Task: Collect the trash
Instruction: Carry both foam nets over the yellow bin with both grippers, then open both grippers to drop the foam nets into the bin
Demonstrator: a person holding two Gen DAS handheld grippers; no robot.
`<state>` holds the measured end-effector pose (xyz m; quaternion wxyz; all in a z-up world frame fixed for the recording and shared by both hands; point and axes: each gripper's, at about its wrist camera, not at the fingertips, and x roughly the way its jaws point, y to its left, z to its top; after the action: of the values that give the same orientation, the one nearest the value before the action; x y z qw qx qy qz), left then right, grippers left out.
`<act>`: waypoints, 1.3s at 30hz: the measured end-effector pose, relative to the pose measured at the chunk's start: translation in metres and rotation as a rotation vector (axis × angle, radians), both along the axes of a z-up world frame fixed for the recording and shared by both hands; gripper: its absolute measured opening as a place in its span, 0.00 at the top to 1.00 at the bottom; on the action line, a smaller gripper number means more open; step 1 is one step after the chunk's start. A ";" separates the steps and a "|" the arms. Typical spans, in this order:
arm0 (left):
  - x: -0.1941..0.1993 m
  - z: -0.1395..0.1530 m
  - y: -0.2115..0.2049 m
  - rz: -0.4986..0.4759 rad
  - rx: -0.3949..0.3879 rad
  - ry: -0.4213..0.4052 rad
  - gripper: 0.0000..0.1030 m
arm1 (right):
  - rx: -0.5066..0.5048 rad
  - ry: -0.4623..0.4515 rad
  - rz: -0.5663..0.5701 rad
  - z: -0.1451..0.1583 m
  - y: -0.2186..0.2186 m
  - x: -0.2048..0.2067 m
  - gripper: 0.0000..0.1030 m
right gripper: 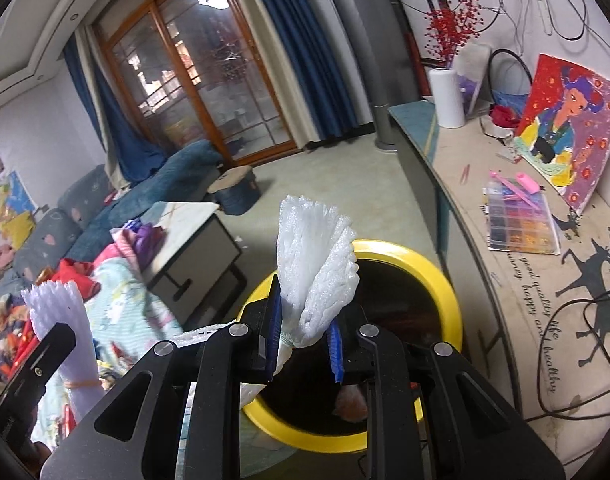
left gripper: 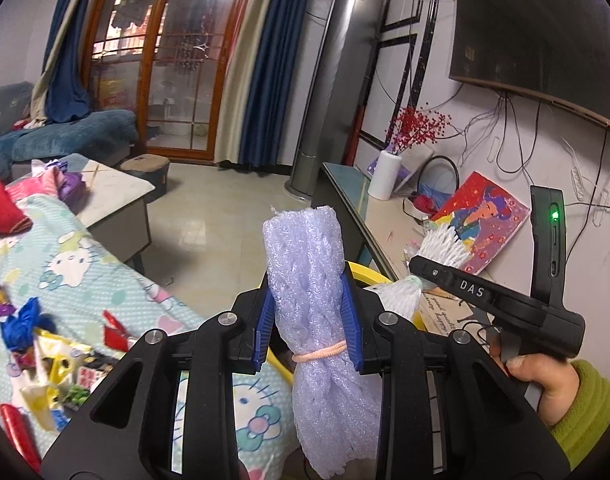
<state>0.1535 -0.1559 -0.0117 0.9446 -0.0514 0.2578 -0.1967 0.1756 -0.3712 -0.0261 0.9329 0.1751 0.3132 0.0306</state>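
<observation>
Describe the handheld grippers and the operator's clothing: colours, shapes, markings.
Both are black plastic scissor-linkage grippers with silver pivot bolts and ribbed blue finger pads: left gripper, right gripper. Seen from the left wrist, the right gripper's pistol-style body reads "DAS" in white and carries an upright black module with a green LED. The hand wears a lime-green fleece sleeve.

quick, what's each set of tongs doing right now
Left tongs: shut on the pale purple foam net sleeve.
Right tongs: shut on the white foam net sleeve.

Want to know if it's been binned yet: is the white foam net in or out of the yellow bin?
Out. The white foam net is clamped in the right hand-held gripper, above the yellow bin.
</observation>
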 end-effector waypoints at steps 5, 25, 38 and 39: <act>0.009 -0.006 -0.014 -0.021 0.014 0.005 0.77 | -0.031 0.008 -0.040 -0.010 -0.009 0.002 0.81; 0.051 -0.040 -0.051 -0.088 -0.007 0.077 0.77 | -0.035 0.068 -0.109 -0.038 -0.036 0.015 0.79; 0.066 -0.053 -0.059 -0.096 -0.009 0.127 0.72 | 0.021 0.105 -0.108 -0.049 -0.041 0.020 0.64; 0.067 -0.053 -0.058 -0.093 -0.010 0.126 0.70 | 0.024 0.104 -0.110 -0.048 -0.041 0.020 0.63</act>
<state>0.2201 -0.2142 -0.0650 0.9161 -0.0562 0.3180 -0.2377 0.1958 -0.4124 -0.0745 0.9134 0.2045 0.3510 -0.0261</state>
